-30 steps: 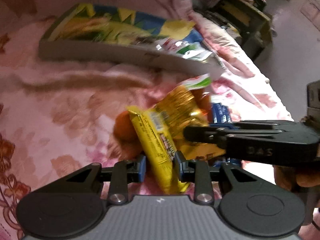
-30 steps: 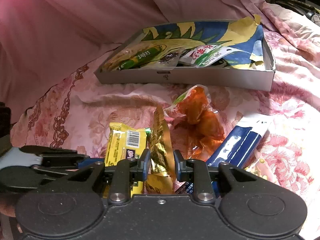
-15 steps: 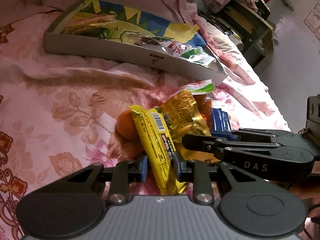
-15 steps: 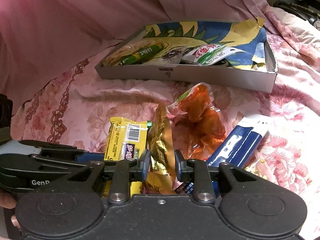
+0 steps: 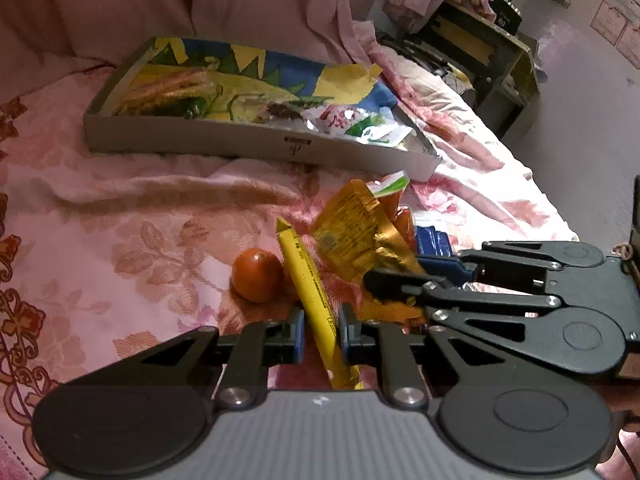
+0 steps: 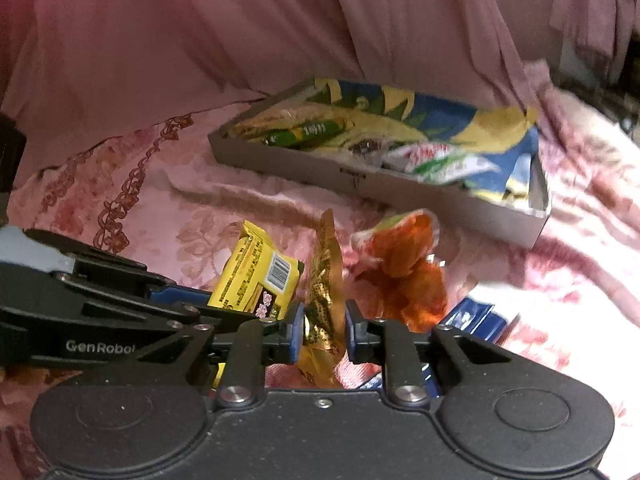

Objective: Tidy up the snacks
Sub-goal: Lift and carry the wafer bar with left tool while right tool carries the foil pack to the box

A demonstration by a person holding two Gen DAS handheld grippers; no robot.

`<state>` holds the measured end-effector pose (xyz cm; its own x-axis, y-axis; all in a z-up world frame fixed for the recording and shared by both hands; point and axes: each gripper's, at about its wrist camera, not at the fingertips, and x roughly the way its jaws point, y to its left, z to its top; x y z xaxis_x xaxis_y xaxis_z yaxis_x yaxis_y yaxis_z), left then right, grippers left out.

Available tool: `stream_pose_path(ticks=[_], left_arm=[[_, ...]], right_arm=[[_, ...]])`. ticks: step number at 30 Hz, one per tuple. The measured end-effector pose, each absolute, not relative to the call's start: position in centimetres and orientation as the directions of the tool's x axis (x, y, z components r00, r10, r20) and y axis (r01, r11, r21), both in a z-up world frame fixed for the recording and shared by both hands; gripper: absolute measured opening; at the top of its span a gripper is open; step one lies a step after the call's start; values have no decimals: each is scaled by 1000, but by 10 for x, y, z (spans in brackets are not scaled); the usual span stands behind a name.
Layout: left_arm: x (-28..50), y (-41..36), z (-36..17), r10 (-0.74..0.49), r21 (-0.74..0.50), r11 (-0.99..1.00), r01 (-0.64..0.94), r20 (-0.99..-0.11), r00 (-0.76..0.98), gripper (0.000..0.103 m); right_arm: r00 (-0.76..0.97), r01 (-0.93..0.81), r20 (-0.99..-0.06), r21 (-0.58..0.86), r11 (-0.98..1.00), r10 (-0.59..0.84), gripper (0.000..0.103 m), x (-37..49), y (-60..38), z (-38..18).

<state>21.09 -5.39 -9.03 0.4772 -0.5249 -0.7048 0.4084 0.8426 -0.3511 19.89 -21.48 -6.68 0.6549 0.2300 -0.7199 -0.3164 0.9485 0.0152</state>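
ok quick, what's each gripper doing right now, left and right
left gripper: shut on the yellow snack bar.
right gripper: fingers closing on the gold foil packet, which they already grip.

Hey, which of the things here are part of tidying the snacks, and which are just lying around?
Part of the job:
yellow snack bar between the left gripper pads
gold foil packet between the closing right gripper pads
orange snack bag
blue packet
cardboard tray

Lying about:
small orange fruit
pink floral bedspread

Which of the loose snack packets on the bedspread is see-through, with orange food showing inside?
The clear packet with the green-and-white top, lying just right of the gold foil packet. The yellow packet and gold one are opaque.
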Motion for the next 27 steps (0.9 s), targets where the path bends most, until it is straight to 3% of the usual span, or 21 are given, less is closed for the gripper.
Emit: stream_pose_path(ticks=[14, 27], left_arm=[[208, -43, -76, -496, -330, 867, 374, -645, 581, 11], [238, -27, -48, -501, -499, 829, 252, -464, 730, 11]], right_arm=[[821, -338, -550, -249, 908, 155, 16, 176, -198, -48], [922, -165, -388, -347, 923, 19, 16, 185, -208, -36]])
